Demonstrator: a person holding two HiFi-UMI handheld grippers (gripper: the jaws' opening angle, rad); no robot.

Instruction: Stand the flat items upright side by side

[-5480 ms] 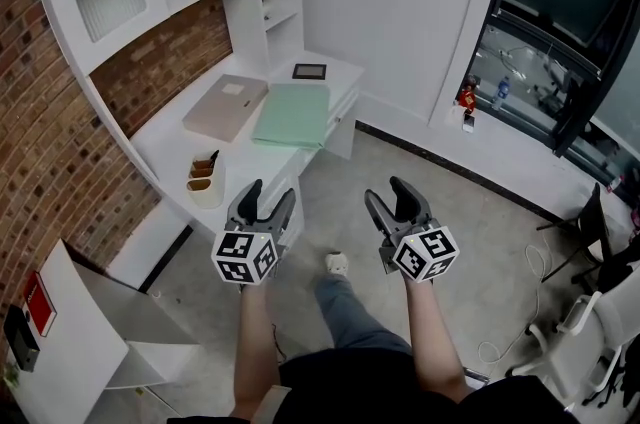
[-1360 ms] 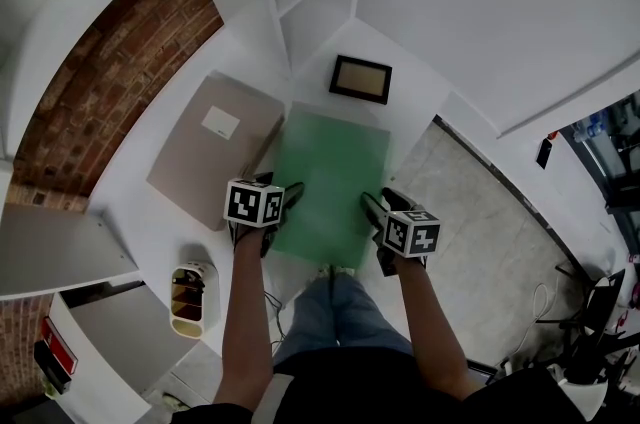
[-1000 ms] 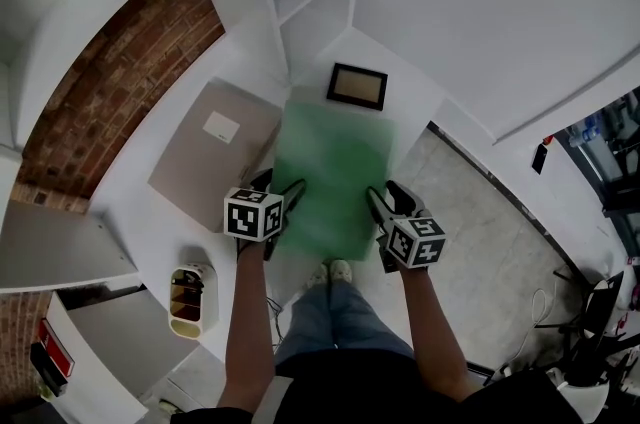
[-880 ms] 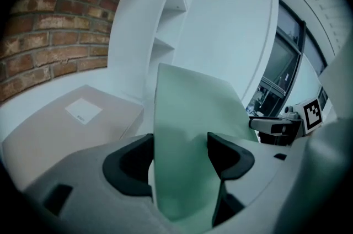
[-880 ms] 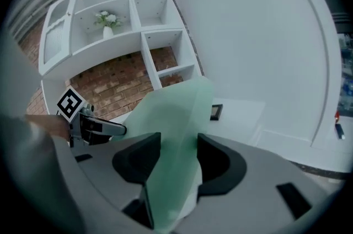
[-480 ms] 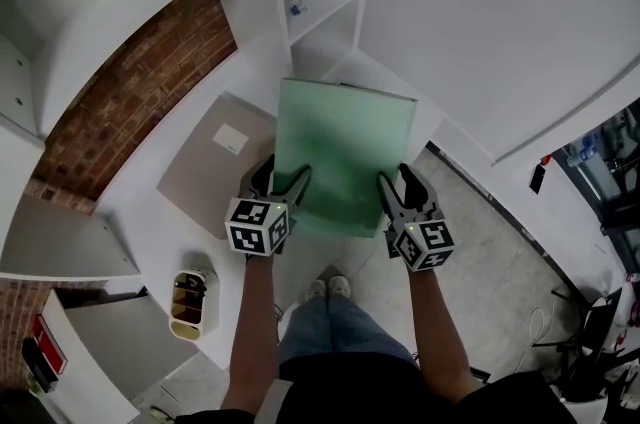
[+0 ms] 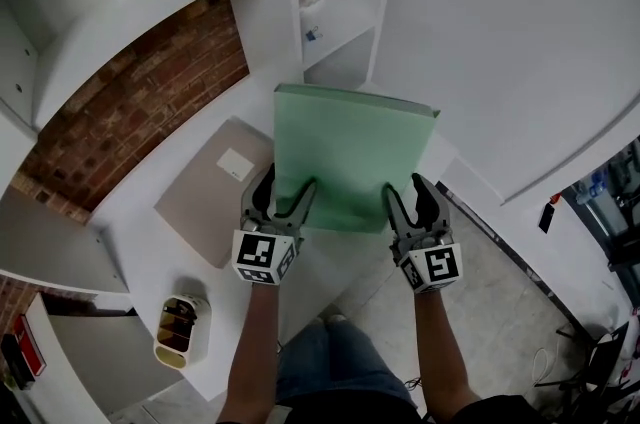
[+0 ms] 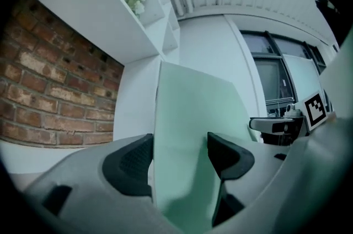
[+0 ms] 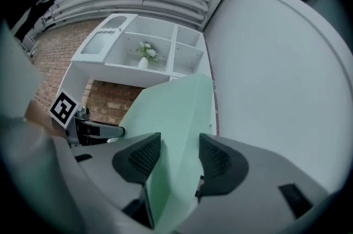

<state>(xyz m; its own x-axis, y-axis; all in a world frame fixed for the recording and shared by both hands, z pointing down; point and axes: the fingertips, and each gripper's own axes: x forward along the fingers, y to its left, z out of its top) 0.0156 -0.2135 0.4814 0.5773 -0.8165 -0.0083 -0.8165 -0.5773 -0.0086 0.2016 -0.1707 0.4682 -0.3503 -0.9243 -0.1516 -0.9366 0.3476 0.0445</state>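
Over the white desk [image 7: 135,242]: you hold one flat, pale green folder [image 7: 350,157] up between both tools. Its broad face is turned toward your head camera and its far edge sits by the open bays of the white shelf unit [image 7: 340,7].
Arms: both forearms reach forward side by side, wrists about level, jaws pointing toward the shelf unit.
Left gripper [image 7: 287,182]: clamped on the green folder's near edge, at its left corner. The jaws stand partly apart with the folder's thickness between them, and the dark pads bear on its faces.
Right gripper [image 7: 406,187]: clamped on the same edge at the right corner, with the pads on both faces.
Folder attitude: steeply tilted. In both gripper views it rises away from the jaws.
Second item: a flat beige folder [image 7: 215,202] lies on the desk just left of your left gripper, toward the red brick wall [image 7: 150,82].
Writing: the beige folder has a small white label [image 7: 236,165], its print too small to read. Each gripper's cube [image 7: 258,257] carries black-and-white square markers.
Other: a cream desk organiser [image 7: 172,329] stands near the desk's front edge, well apart from both folders.
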